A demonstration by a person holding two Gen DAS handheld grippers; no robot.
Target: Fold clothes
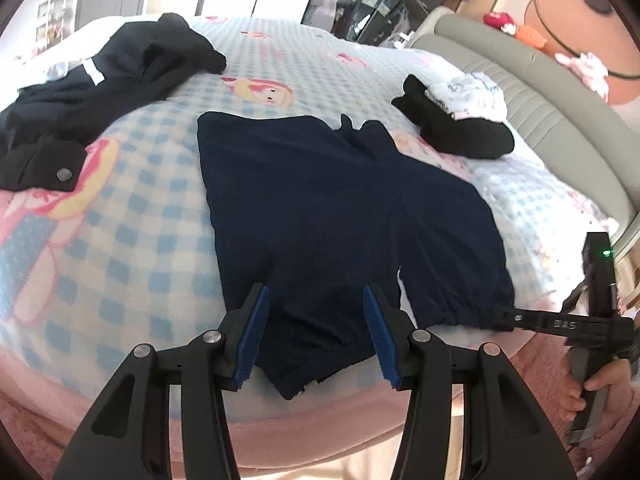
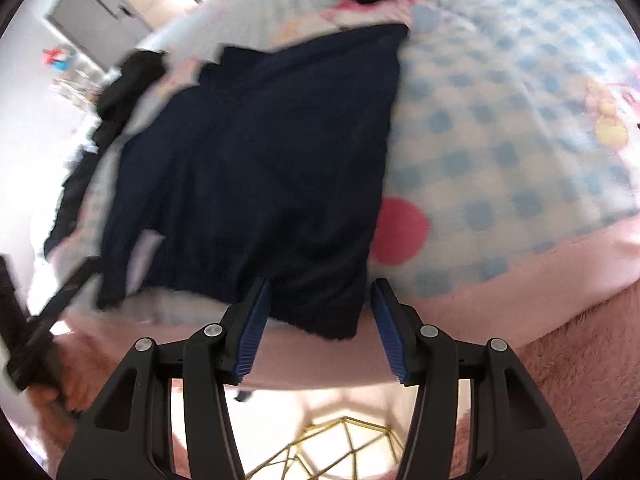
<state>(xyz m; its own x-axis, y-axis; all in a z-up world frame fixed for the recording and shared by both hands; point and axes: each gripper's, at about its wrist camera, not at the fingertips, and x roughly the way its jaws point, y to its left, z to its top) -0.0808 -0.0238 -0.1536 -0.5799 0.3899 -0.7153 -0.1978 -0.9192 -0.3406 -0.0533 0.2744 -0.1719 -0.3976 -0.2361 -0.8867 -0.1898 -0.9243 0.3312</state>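
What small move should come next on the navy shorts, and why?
Probably lower both grippers onto the near hem and close. The navy shorts lie flat on the blanket, unfolded. The left gripper and right gripper stand open over the near edge, pads not pressing cloth, so neither has a grip yet.

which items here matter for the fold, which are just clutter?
In play:
- navy shorts spread flat on the bed
- left tongs, open over the near hem
- right tongs, open at the waistband corner

Lying about:
- black clothes pile, far left
- black and white folded stack, far right
- checked blanket
- plush toys
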